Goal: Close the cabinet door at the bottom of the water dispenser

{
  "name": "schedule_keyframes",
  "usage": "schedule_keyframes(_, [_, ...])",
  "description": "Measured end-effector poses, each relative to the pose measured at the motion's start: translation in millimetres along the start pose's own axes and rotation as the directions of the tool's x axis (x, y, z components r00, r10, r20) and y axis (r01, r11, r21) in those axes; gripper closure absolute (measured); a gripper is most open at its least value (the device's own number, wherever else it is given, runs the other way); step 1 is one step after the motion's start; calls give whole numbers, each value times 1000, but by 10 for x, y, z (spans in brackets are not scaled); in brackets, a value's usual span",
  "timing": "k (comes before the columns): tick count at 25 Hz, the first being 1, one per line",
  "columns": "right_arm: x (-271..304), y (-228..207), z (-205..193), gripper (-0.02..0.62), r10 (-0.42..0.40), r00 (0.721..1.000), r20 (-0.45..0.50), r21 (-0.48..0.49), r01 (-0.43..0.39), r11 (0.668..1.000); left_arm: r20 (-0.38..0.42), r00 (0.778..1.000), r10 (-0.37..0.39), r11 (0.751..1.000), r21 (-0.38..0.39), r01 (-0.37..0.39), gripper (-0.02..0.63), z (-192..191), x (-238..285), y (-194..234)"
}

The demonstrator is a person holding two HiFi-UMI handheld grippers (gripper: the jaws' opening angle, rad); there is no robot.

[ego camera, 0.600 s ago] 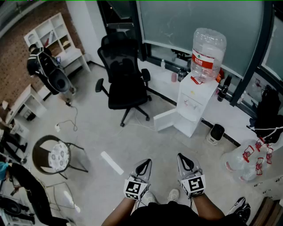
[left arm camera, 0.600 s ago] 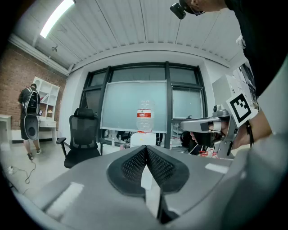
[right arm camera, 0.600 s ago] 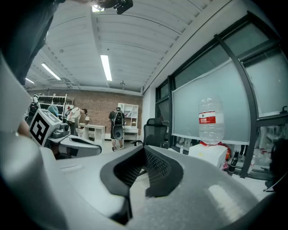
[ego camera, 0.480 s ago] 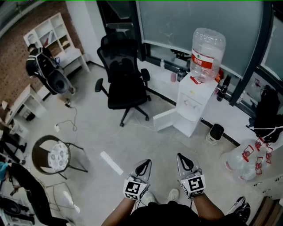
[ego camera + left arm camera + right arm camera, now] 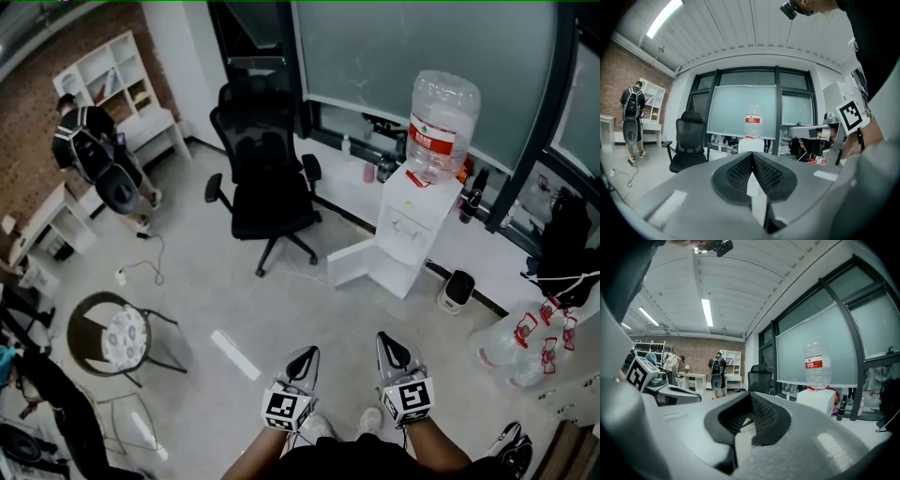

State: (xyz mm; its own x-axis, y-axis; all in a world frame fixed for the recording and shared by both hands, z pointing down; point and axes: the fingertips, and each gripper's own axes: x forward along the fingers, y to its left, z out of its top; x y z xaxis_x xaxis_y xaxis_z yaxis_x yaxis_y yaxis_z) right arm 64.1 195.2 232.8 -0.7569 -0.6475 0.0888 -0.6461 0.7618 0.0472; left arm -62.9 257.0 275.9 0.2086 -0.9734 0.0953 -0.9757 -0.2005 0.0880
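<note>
The white water dispenser (image 5: 408, 230) stands against the far window wall with a big clear bottle (image 5: 441, 112) on top. Its bottom cabinet door (image 5: 352, 261) hangs open, swung out to the left over the floor. My left gripper (image 5: 302, 361) and right gripper (image 5: 393, 349) are side by side near my body, well short of the dispenser, both shut and empty. In the left gripper view the shut left gripper (image 5: 752, 154) points at the dispenser (image 5: 751, 145). The right gripper (image 5: 751, 395) has the dispenser (image 5: 816, 399) off to its right.
A black office chair (image 5: 267, 178) stands left of the dispenser. A round-seat chair (image 5: 122, 333) and a white strip (image 5: 234, 354) are on the floor at left. A small white appliance (image 5: 457, 289) and bagged empty bottles (image 5: 525, 342) sit right. A person with a backpack (image 5: 89, 150) stands far left.
The head view has shifted slightly, and both grippers sit a little lower in it. The person with the backpack has shifted a little. The cabinet door is still open.
</note>
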Motion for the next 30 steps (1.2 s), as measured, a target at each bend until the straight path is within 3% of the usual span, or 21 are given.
schedule_keyframes(16, [214, 498, 112, 592, -63, 998, 21, -28, 64, 998, 19, 999, -30, 999, 26, 30, 586, 75, -378, 447])
schedule_keyframes(30, [611, 254, 73, 592, -76, 996, 39, -20, 77, 997, -10, 999, -44, 998, 46, 44, 587, 25, 14, 605])
